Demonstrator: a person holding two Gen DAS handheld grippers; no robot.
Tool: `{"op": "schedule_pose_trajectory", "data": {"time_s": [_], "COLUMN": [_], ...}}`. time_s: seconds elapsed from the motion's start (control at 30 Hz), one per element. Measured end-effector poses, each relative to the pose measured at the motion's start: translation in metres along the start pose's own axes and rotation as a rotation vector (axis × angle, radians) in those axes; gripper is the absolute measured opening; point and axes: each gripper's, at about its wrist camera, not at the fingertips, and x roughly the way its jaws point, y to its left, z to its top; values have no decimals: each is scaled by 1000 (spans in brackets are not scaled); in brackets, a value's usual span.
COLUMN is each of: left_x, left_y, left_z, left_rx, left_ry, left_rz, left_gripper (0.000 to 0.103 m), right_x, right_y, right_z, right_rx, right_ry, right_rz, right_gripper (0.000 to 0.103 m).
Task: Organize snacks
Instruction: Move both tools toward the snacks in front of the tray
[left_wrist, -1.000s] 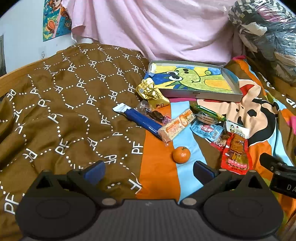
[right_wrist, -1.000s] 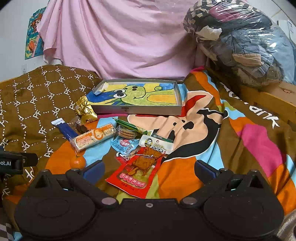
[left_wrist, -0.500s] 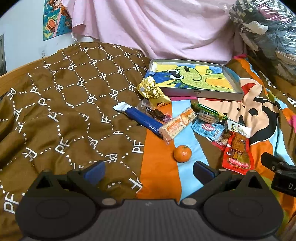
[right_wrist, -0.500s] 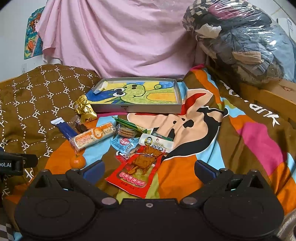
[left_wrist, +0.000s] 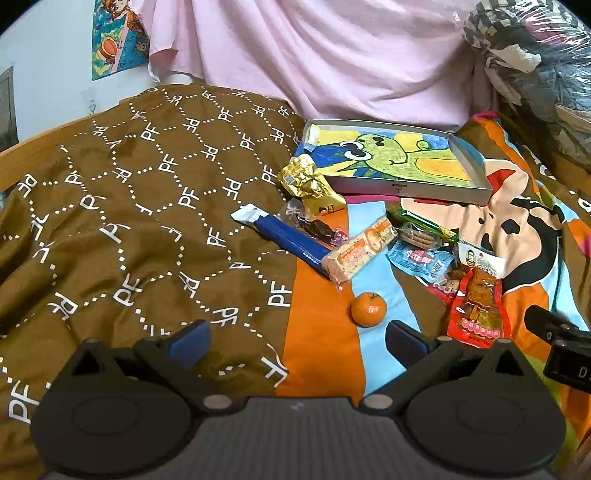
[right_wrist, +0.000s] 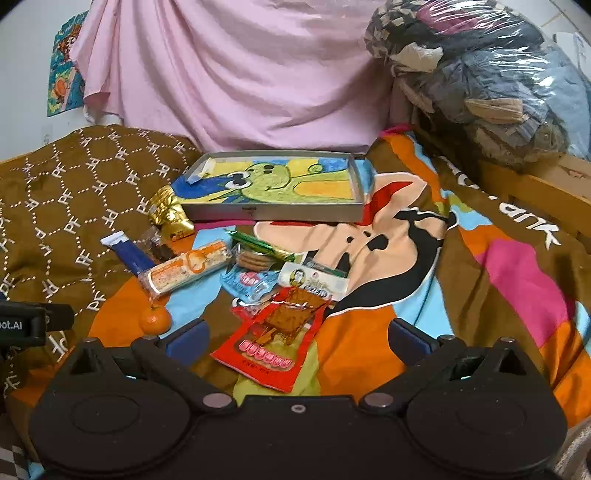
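Snacks lie scattered on a bed in front of a grey tray (left_wrist: 410, 190) (right_wrist: 273, 212) with a green cartoon lining. Among them are a small orange (left_wrist: 368, 309) (right_wrist: 155, 319), a long orange-and-white bar (left_wrist: 360, 253) (right_wrist: 186, 269), a blue stick pack (left_wrist: 288, 236) (right_wrist: 129, 254), a gold wrapper (left_wrist: 306, 182) (right_wrist: 168, 214), and a red packet (left_wrist: 476, 308) (right_wrist: 275, 338). My left gripper (left_wrist: 295, 338) hovers open just short of the orange. My right gripper (right_wrist: 295, 336) is open, its fingers straddling the red packet's near end. Neither holds anything.
A brown patterned quilt (left_wrist: 129, 221) covers the left of the bed, a colourful cartoon blanket (right_wrist: 461, 266) the right. Pink cloth (right_wrist: 240, 74) hangs behind the tray. A plastic-wrapped bundle of clothes (right_wrist: 480, 74) sits at the back right above a wooden bed rail (right_wrist: 546, 199).
Both views have shifted only slightly; the snacks sit a little lower in the left wrist view. Nothing was picked up or moved, and both grippers stay open.
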Motion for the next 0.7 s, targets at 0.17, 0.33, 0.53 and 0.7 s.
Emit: {"op": "schedule_pose_trajectory", "data": {"time_s": [0.17, 0.33, 0.53, 0.7], "left_x": [2, 5, 15, 31], "left_y": [1, 0, -1, -2], "left_z": [1, 2, 5, 9], "left_rx": [-6, -3, 0, -9], "left_ry": [7, 11, 24, 52], "left_rz": [13, 16, 25, 25], "left_gripper": [103, 103, 103, 103], "right_x": [2, 2, 8, 26], "right_y": [3, 5, 6, -2], "right_z": [0, 2, 3, 8], "right_rx": [-12, -20, -11, 45], "right_ry": [3, -4, 22, 97], "right_rz": [9, 31, 67, 206], "right_gripper": [102, 102, 102, 102]}}
